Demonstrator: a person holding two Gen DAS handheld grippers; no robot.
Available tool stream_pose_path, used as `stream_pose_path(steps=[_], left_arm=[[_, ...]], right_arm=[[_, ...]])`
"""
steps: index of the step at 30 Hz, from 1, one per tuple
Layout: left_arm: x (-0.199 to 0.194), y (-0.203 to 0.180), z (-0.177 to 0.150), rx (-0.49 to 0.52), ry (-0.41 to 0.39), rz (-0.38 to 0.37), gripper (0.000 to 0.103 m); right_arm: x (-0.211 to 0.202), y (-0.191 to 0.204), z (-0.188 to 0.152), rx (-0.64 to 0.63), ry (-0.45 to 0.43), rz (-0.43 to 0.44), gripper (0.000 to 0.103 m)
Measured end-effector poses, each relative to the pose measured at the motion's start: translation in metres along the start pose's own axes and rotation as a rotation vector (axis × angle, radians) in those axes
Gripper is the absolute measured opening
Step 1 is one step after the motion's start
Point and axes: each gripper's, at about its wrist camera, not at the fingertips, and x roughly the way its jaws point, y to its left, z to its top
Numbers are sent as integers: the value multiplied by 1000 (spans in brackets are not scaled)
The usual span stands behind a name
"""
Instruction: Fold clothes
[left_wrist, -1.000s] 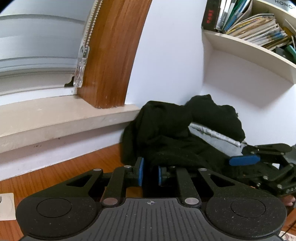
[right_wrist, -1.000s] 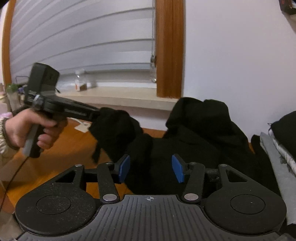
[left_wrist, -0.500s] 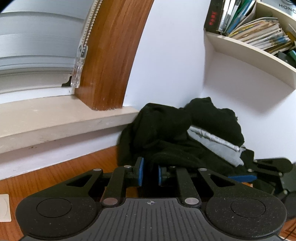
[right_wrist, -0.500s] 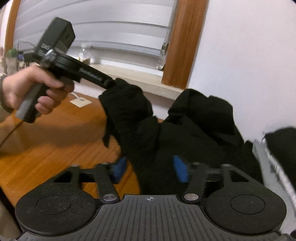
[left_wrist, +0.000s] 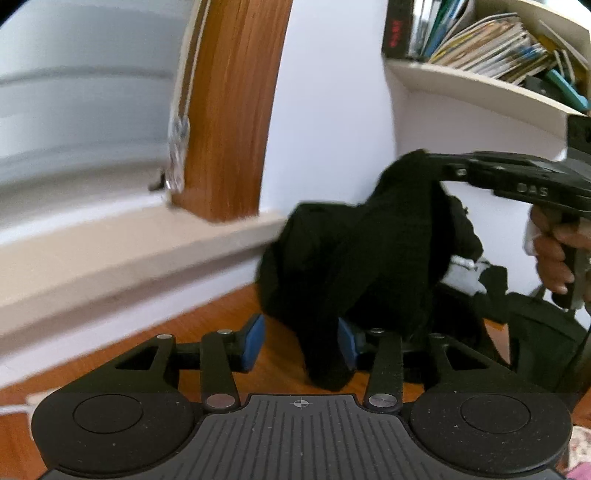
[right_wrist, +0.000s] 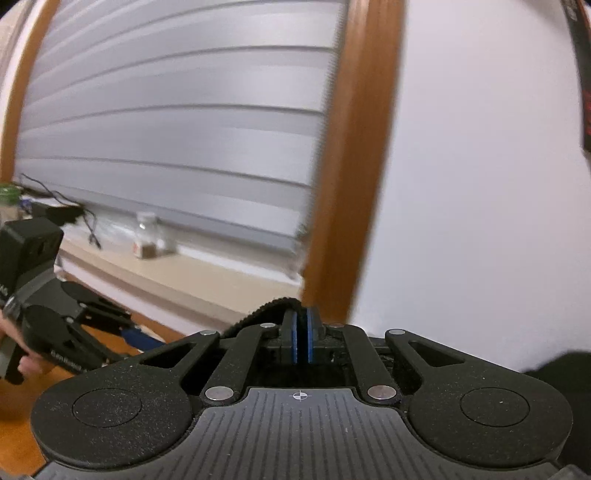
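Presently: black garment (left_wrist: 369, 251), bunched, lifted off wooden tabletop (left_wrist: 207, 325) at wall corner. Right gripper (right_wrist: 301, 339): fingers together, clamped on garment edge, hoisting it at 1 o'clock in left view. Left gripper (left_wrist: 299, 343): fingers apart, hanging cloth fold btwn pads, not pinched. Bookshelf (left_wrist: 480, 81) at 2 o'clock.

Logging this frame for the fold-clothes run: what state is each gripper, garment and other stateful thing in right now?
Right gripper: shut on the black garment's edge, raised.
Left gripper: open, a hanging fold of the garment between its fingers.
Black garment: unfolded, bunched, lifted at one end.
Window blind: lowered.
Small jar: upright on the windowsill.
Books: leaning and stacked on the shelf.
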Motion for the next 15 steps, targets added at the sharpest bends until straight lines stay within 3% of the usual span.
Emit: stream_pose_path(steps=[5, 9, 12, 13, 15], left_arm=[[-6, -6, 12, 17, -20, -4, 50], [-11, -11, 22, 31, -37, -8, 50], [-15, -14, 30, 42, -49, -10, 50], [-16, -15, 32, 45, -53, -11, 50], [-16, -17, 36, 50, -57, -13, 39]], right_arm=[[12, 29, 10, -19, -10, 75, 6], [24, 33, 13, 102, -2, 198, 6], [32, 36, 10, 121, 19, 217, 6], [33, 36, 9, 119, 30, 218, 7], [33, 36, 5, 114, 50, 213, 7]])
